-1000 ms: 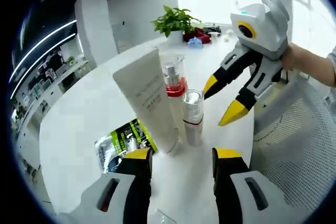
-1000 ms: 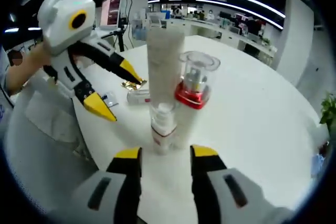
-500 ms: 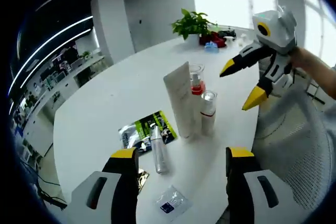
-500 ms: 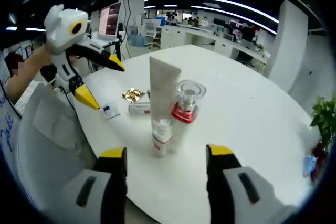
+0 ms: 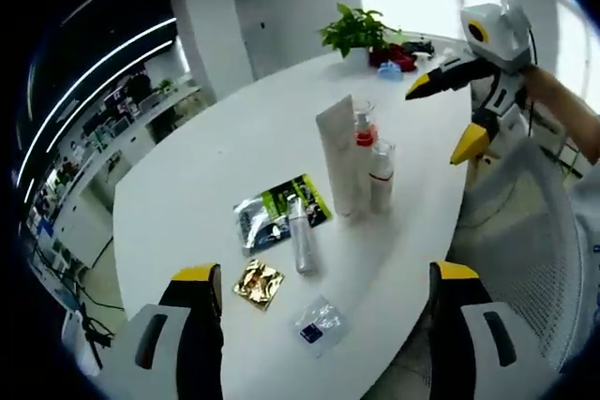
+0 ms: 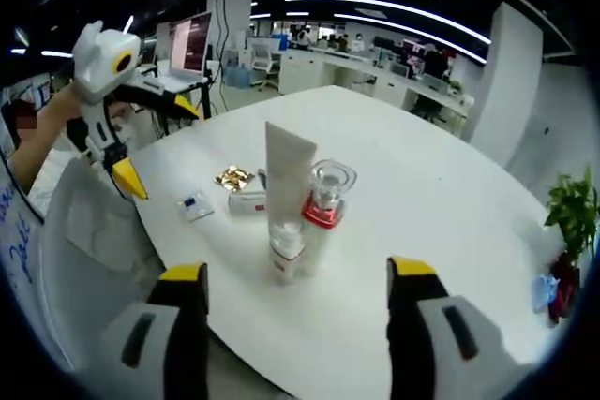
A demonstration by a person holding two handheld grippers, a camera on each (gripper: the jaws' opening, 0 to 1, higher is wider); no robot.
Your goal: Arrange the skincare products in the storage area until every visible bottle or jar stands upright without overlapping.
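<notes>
On the white office bench (image 5: 187,194), tube (image 5: 337,155) and two bottles (image 5: 381,175) stand upright; both grippers (image 5: 319,325) (image 6: 295,311) have drawn back, fingers open, one bottle (image 5: 301,243) lying flat yet.

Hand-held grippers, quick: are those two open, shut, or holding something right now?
Left hand-held gripper: open, holding nothing.
Right hand-held gripper: open, holding nothing.

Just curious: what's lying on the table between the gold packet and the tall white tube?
In the left gripper view, a small bottle on its side, partly on a green sachet, lies between the gold packet and the tube.
</notes>
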